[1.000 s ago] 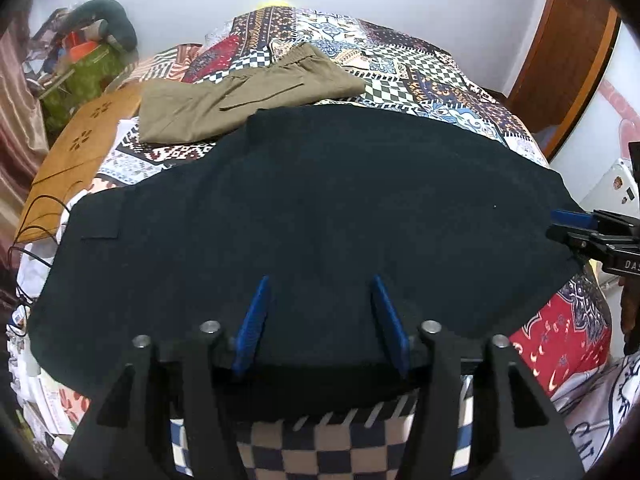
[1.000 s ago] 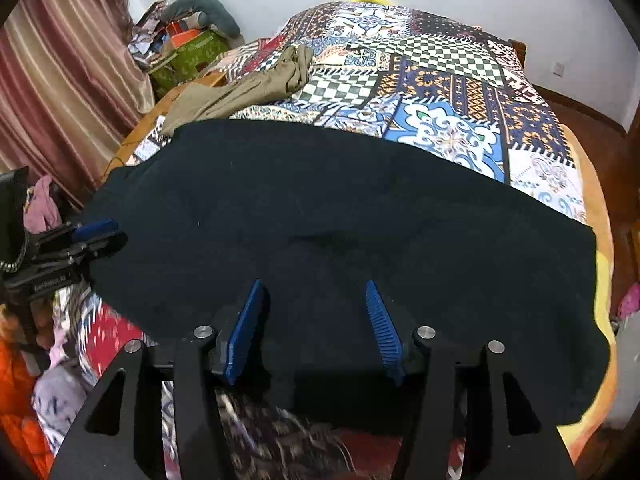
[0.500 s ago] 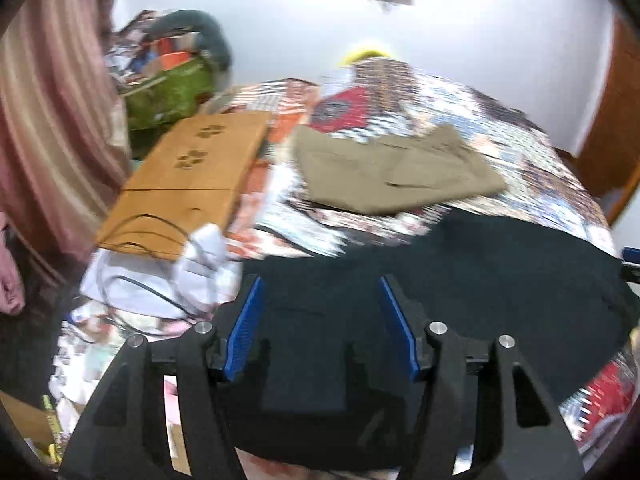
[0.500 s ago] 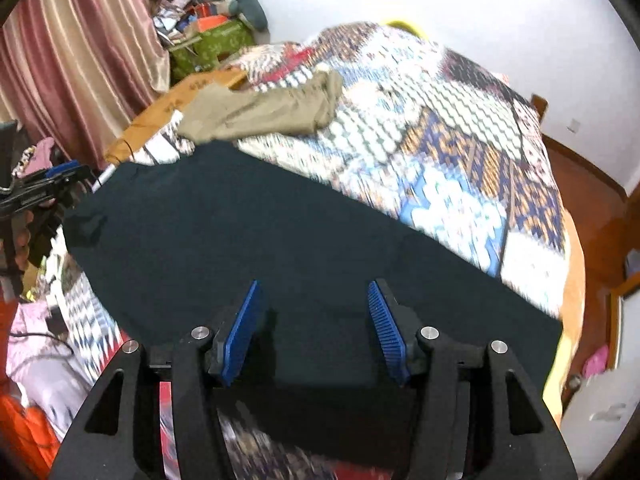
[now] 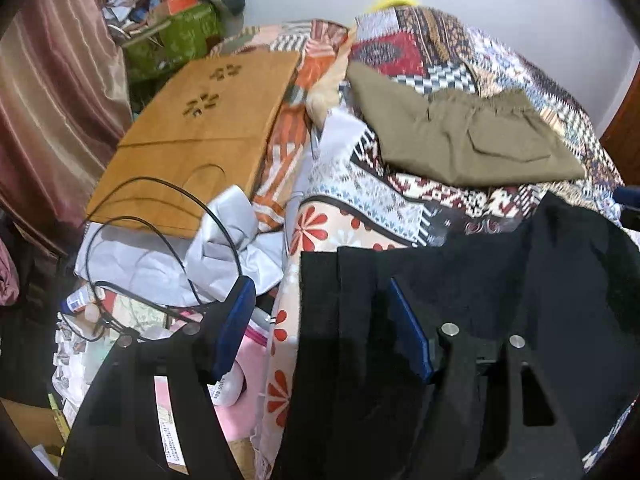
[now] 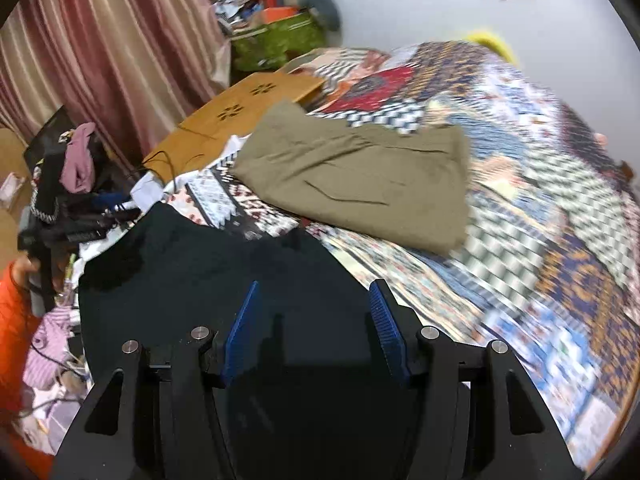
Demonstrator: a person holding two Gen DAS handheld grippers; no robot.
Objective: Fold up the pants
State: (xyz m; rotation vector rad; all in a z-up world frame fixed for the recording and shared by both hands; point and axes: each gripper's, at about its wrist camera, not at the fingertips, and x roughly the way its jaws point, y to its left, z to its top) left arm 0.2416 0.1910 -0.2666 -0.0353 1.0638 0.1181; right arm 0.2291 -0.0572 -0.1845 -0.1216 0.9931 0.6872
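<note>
The black pants point(image 5: 500, 280) lie on the quilt point(image 6: 540, 208), nearer the cameras than the folded olive pants point(image 6: 360, 176). Left gripper point(image 5: 324, 328) and right gripper point(image 6: 314, 328) both have jaws spread, holding nothing, the black cloth beneath them. Label print on the left gripper is unreadable.

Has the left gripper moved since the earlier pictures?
Yes. The left gripper has swung toward the left edge of the black pants, nearer the wooden lap desk.
</note>
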